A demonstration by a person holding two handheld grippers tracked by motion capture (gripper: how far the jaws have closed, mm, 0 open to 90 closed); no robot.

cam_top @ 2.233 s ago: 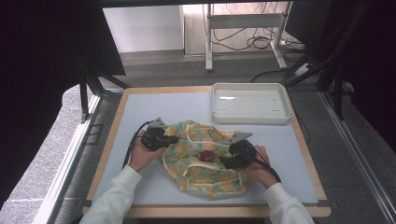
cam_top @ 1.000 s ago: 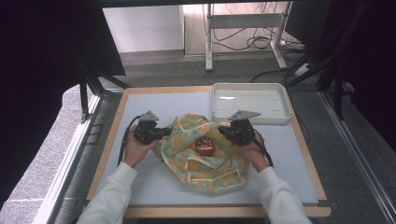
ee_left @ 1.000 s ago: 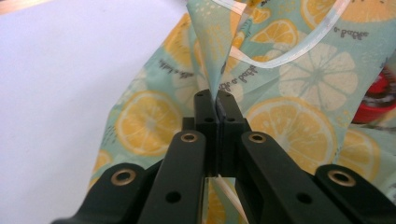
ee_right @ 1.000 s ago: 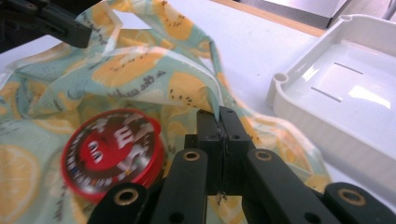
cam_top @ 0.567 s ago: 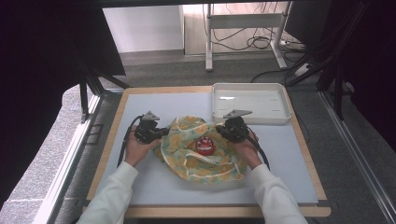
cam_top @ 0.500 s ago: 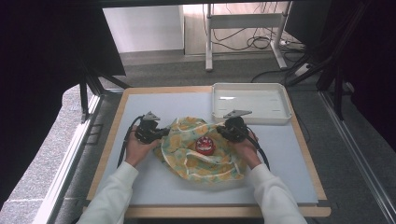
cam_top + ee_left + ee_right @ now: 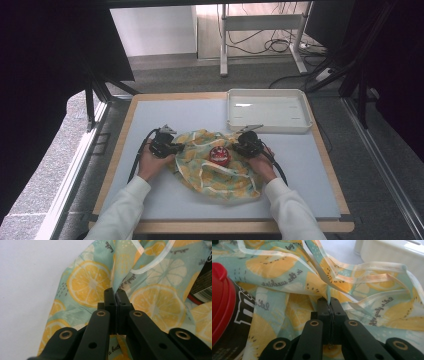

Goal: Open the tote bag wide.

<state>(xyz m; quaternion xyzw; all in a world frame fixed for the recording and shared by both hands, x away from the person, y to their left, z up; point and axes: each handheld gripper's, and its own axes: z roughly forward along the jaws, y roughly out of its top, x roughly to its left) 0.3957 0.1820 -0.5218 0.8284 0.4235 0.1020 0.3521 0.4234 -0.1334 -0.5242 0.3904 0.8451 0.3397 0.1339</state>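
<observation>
cloth (image 7: 287, 285): "in the sunshine", "let's", "bath" | rest unreadable

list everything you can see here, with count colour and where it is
lemon-print cloth bag: 1, pale green with yellow lemon slices, middle of the table near the person, held at both sides
container: 1, black with a red lid, on the cloth bag between the two grippers
tray: 1, white, far right part of the table, nothing in it
table: 1, light grey top with a wooden edge
metal stand: 1, white, on the floor beyond the table, with cables around it
left gripper: 1, black, shut on the bag's left edge
right gripper: 1, black, shut on the bag's right edge
sleeves: 2, white, coming in from the near edge
</observation>
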